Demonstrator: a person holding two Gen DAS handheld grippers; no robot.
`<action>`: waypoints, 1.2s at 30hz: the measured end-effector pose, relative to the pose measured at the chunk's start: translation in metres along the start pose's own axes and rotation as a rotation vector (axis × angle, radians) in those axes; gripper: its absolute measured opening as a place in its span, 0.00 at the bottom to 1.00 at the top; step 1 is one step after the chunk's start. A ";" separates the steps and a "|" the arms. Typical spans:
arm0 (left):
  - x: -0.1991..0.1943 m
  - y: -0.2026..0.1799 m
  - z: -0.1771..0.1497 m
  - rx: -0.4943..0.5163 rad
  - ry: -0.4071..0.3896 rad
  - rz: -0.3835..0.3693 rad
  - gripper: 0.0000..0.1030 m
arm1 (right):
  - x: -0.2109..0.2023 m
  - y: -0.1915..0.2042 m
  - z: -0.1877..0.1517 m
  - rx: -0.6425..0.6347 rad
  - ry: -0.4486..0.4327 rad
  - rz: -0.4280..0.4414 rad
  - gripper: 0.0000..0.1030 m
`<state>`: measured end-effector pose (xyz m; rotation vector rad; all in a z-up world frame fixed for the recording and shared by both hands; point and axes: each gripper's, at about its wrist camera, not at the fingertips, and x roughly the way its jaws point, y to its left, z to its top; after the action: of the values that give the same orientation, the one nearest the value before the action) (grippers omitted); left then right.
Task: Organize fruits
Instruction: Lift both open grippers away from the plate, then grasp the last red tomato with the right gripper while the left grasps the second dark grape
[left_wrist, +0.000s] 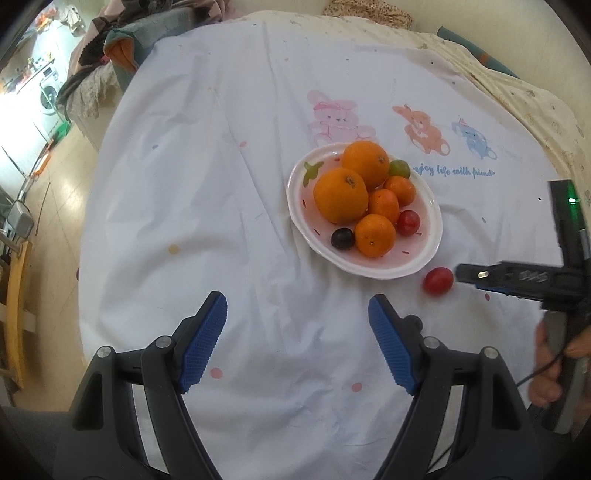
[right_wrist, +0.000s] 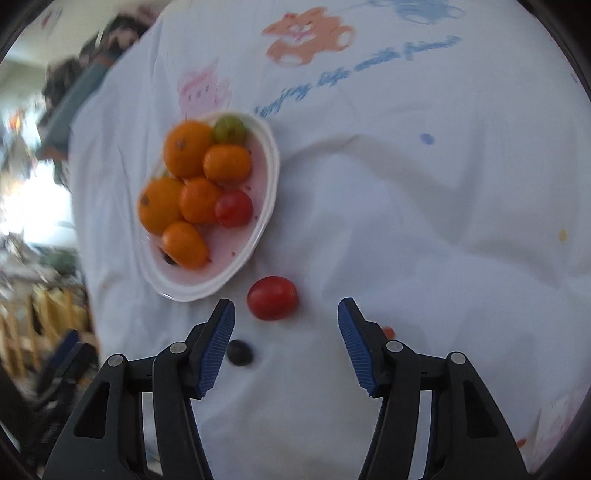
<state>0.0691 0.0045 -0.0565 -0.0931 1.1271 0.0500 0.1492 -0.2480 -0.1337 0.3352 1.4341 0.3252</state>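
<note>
Blurred right tongs (right_wrist: 286, 314) gape empty by red tomato (right_wrist: 272, 297); left tongs (left_wrist: 297, 308) wide, empty

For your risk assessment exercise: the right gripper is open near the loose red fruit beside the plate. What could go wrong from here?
1. The red fruit is round, so the right gripper might nudge it away.
2. The plate is crowded with oranges, so an added fruit may roll off.
</note>
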 end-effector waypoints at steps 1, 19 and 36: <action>0.001 -0.001 0.000 0.000 0.003 -0.002 0.74 | 0.004 0.004 0.001 -0.021 -0.001 -0.015 0.58; 0.044 -0.028 -0.006 0.064 0.172 -0.036 0.74 | 0.014 0.029 0.000 -0.179 0.009 -0.087 0.39; 0.087 -0.117 -0.021 0.175 0.276 -0.065 0.69 | -0.052 -0.032 0.011 0.105 -0.169 -0.035 0.39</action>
<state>0.0976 -0.1142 -0.1382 0.0214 1.3981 -0.1227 0.1548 -0.2995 -0.0985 0.4123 1.2917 0.1889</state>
